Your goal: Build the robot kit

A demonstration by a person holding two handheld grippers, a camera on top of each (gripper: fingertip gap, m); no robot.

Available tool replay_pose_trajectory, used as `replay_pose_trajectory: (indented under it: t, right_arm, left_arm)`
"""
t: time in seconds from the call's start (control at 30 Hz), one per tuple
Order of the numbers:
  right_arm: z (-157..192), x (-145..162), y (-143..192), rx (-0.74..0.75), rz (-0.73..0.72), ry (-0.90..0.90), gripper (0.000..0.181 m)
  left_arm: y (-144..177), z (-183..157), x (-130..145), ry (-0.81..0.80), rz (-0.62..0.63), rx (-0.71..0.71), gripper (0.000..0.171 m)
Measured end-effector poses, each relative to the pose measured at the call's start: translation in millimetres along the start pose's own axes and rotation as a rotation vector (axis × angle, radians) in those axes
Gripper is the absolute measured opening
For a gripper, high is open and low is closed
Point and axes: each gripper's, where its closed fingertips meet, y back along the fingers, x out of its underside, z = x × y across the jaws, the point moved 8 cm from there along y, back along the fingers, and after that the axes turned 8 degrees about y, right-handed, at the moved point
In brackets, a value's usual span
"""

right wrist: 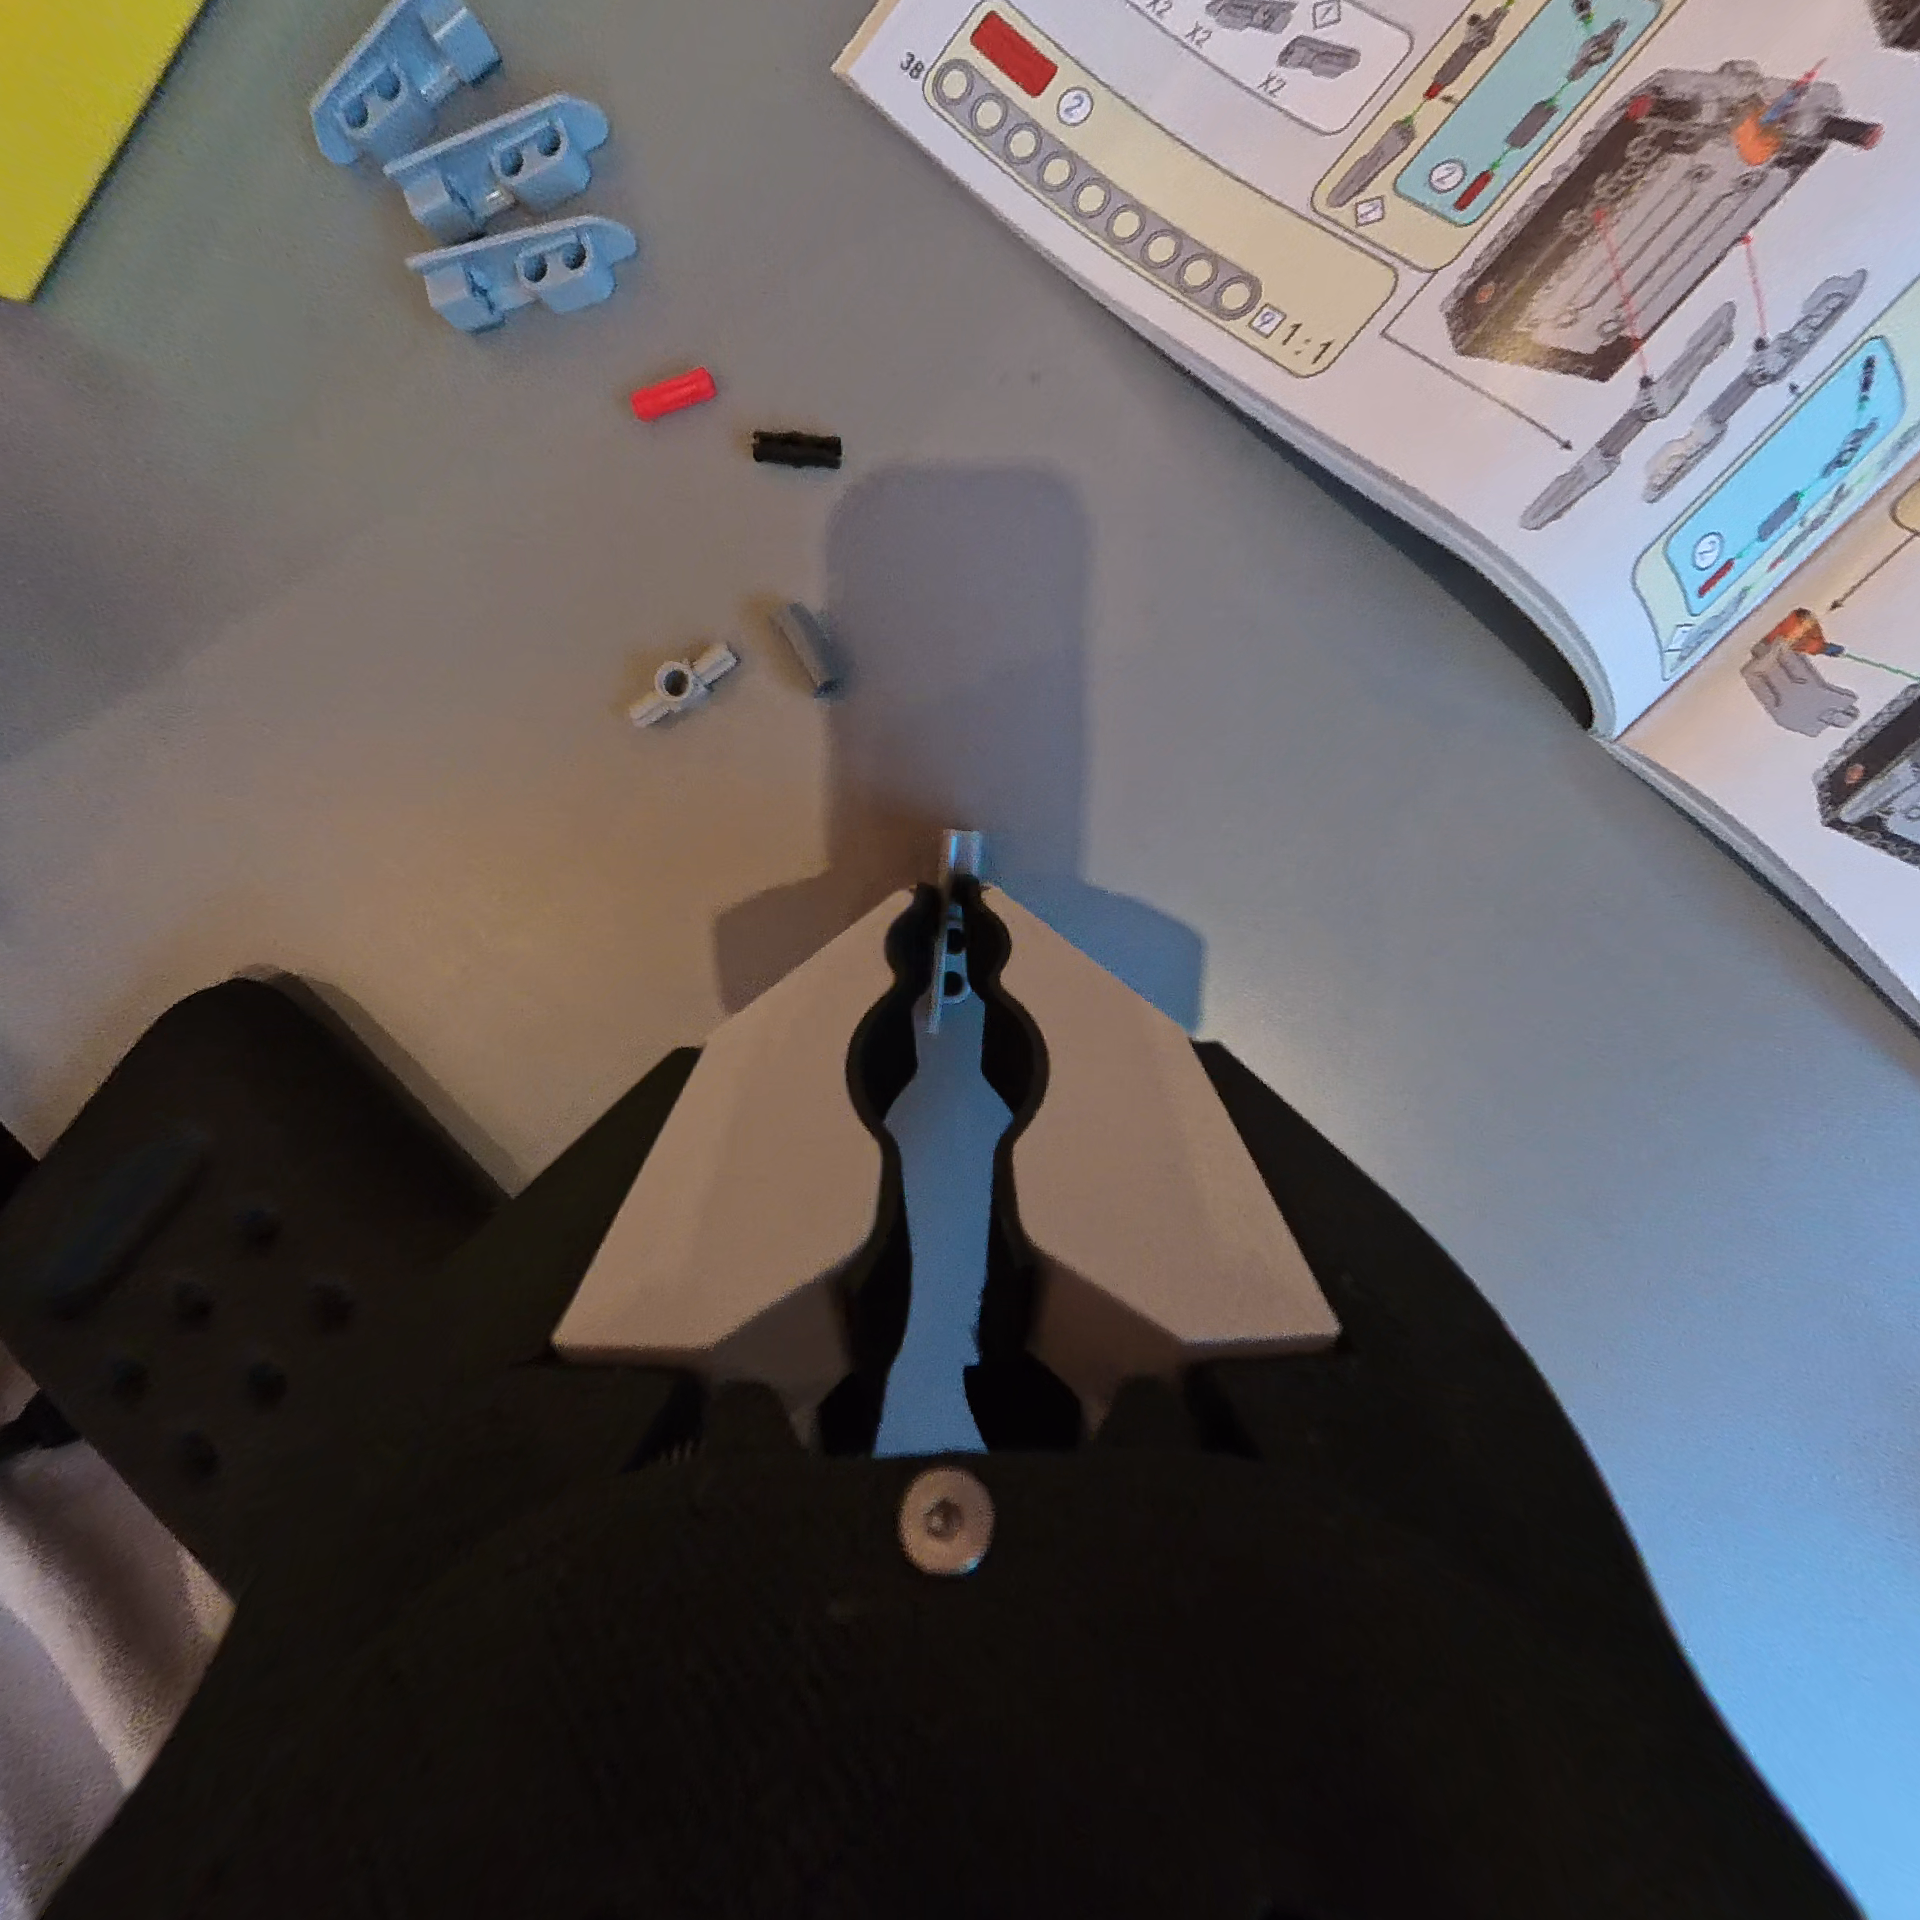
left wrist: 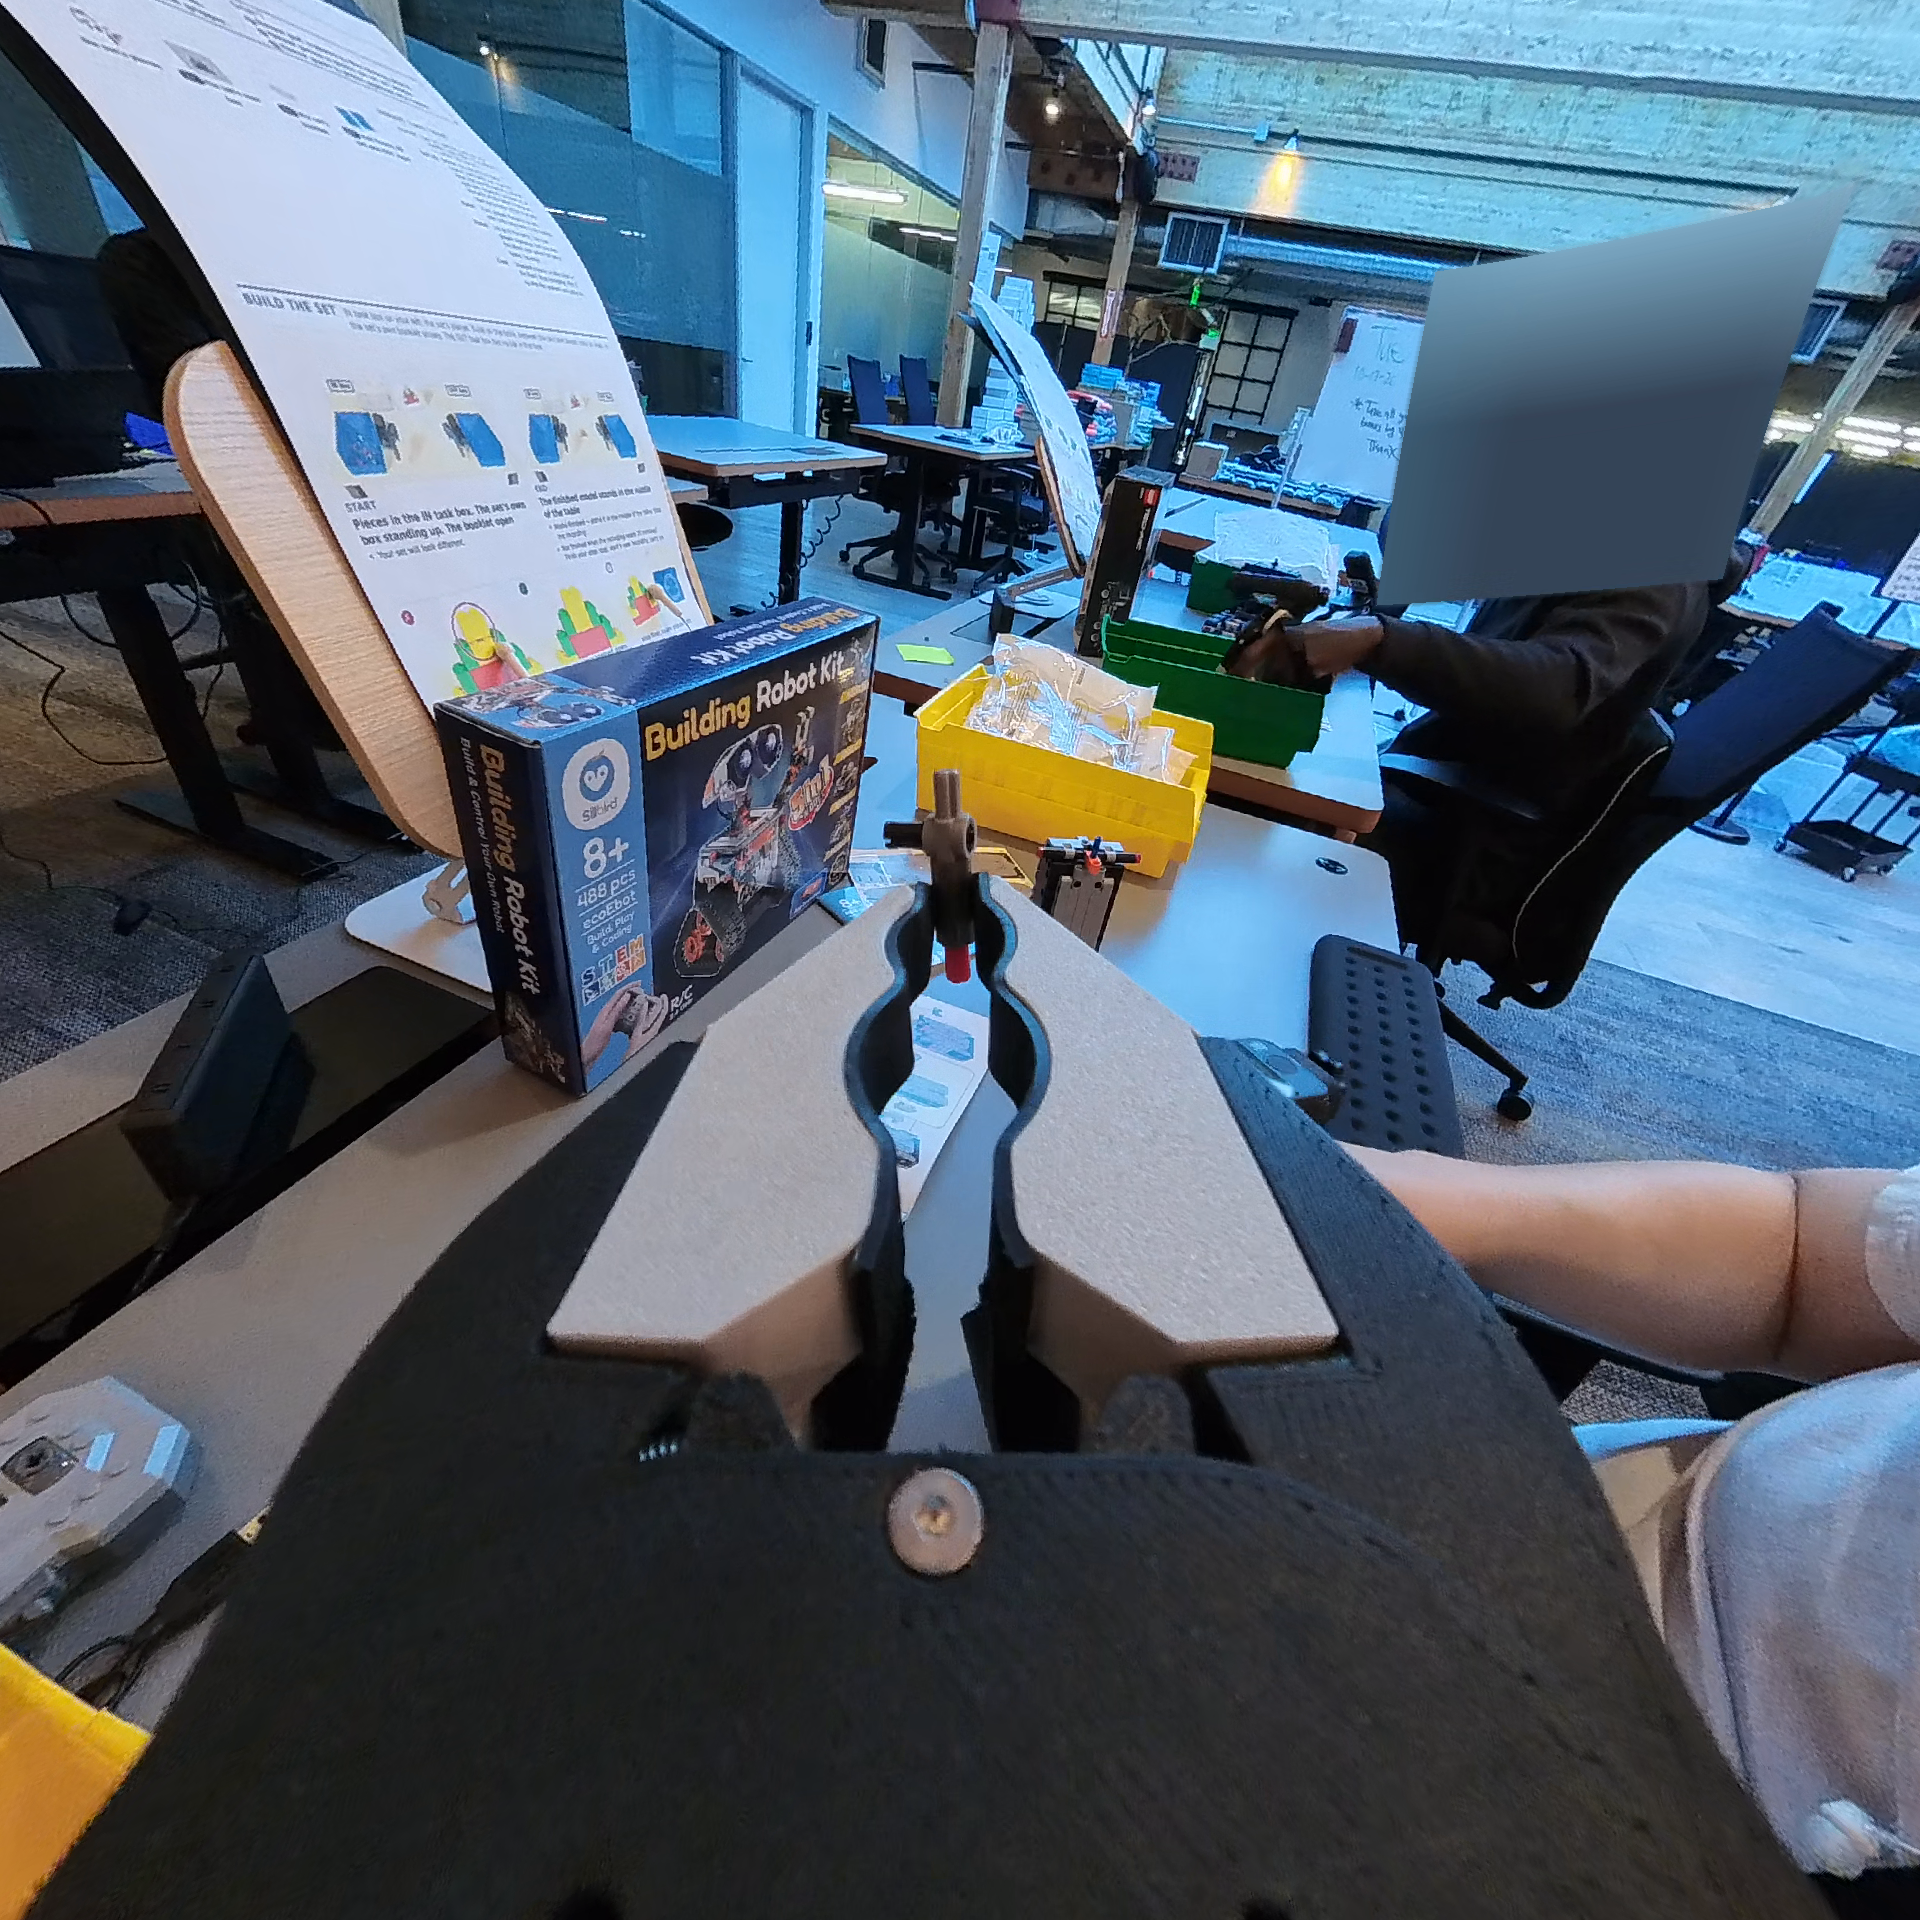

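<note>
Both tools (left wrist: 951,914) (right wrist: 951,914) pinched closed.

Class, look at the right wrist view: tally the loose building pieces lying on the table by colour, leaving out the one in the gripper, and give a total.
Light grey pieces: 5 (three panels, a connector, a short piece)
Red piece: 1
Black pin: 1
Total: 7

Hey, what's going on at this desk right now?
A person holds two grippers over a grey table. The left gripper is shut on a small connector assembly with a red pin, held up near the kit box. The right gripper is shut on a thin grey piece above loose parts beside an open instruction booklet.
</note>
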Motion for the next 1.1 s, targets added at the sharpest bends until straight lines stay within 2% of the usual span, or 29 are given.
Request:
replay_pose_trajectory:
  t: [0.43,0.53,0.6,0.7,0.8,1.0,1.1]
  right_arm:
    - [-1.7,3.4,-0.7,-0.023,-0.054,0.064,0.003]
    - [-7.5,3.2,1.4,0.004,-0.115,0.126,0.002]
    - [-9.5,-2.6,12.8,0.034,-0.296,0.195,0.002]
    - [-7.7,-18.7,50.1,0.07,-0.669,0.257,0.001]
    - [-5.9,-31.0,83.1,0.124,-0.921,0.303,0.001]
    - [3.8,-50.7,123.3,0.161,-1.213,0.395,0.001]
    - [5.2,-60.6,135.0,0.173,-1.301,0.429,0.001]
  left_arm:
    - [-12.5,10.7,8.3,0.075,0.031,0.019,0.004]
    - [-16.5,13.0,9.9,0.098,0.023,0.024,0.004]
    - [-19.4,15.2,10.1,0.127,0.002,0.027,0.004]
    - [-23.9,17.3,8.9,0.191,-0.073,0.058,0.004]
    - [-30.0,19.5,9.1,0.265,-0.162,0.087,0.004]
    - [-41.1,1.1,7.8,0.277,-0.239,0.234,0.004]
    - [-42.5,-7.7,7.5,0.243,-0.239,0.231,0.004]
